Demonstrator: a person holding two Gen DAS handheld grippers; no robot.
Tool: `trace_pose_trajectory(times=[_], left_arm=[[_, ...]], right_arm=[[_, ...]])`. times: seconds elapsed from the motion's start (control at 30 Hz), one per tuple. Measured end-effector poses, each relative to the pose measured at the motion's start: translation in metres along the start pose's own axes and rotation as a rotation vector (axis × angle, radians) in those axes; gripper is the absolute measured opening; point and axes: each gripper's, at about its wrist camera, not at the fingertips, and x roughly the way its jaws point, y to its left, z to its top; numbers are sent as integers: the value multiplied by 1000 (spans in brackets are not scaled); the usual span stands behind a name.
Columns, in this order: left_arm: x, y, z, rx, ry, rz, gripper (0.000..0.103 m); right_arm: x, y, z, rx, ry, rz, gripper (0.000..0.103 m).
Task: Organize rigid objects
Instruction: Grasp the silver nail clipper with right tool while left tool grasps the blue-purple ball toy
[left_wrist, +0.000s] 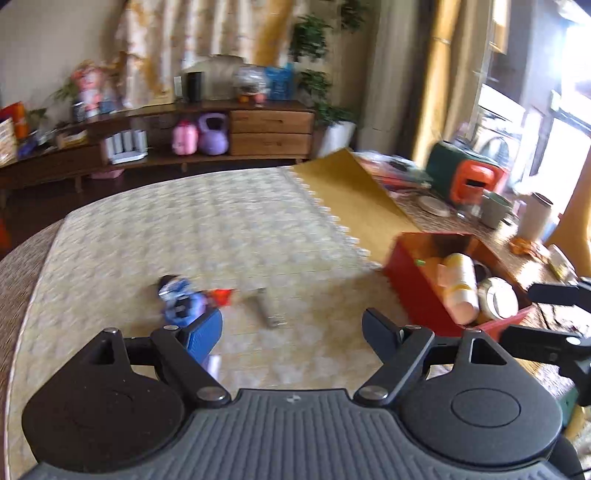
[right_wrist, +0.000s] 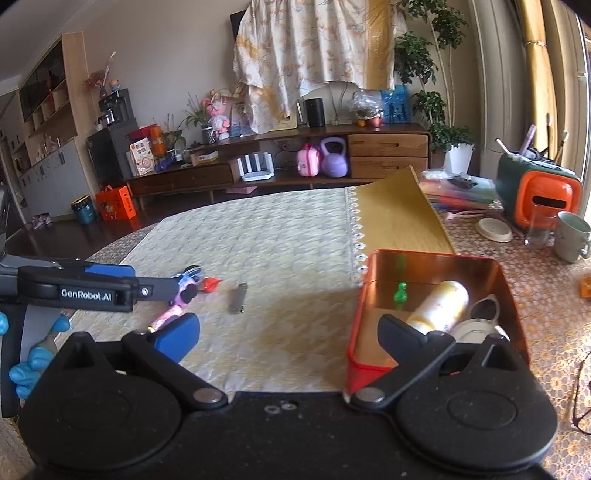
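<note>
**Both grippers empty over the table, loose pieces left of the red tin**

The left gripper (left_wrist: 291, 328) hangs above the pale quilted table mat (left_wrist: 207, 229) with its fingers spread wide and nothing between them. Just beyond its blue left finger lies a blue and purple toy (left_wrist: 181, 301), with a small red piece (left_wrist: 222, 296) touching its right side and a metal nail clipper (left_wrist: 269, 310) a little farther right, lying apart on the mat.

The right gripper (right_wrist: 288, 334) is likewise spread apart and empty, its right finger reaching over the near edge of the red tin (right_wrist: 509, 295). The tin sits on the right side of the mat, well apart from the loose pieces. Inside it are a small green pawn-shaped piece (right_wrist: 400, 291) standing near the far wall, a cream and yellow bottle (right_wrist: 439, 306) lying tilted, and a round white-lidded container (right_wrist: 476, 326) at the near right.

Beyond the tin, on the far right of the table, stand a grey-green mug (right_wrist: 570, 236) and an orange-fronted box (right_wrist: 539, 199).
</note>
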Motion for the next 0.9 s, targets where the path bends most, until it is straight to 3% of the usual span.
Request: trace_pose_trajectory(times=[0.3, 0.53, 0.9], left_arm=[[1, 54, -13, -93, -34, 122, 83], [15, 80, -17, -152, -26, 130, 83], [57, 93, -15, -137, 14, 124, 83]], right_arm=[[30, 22, 3, -17, 45, -4, 103], [64, 37, 8, -63, 91, 19, 103], [128, 50, 11, -132, 145, 29, 102]])
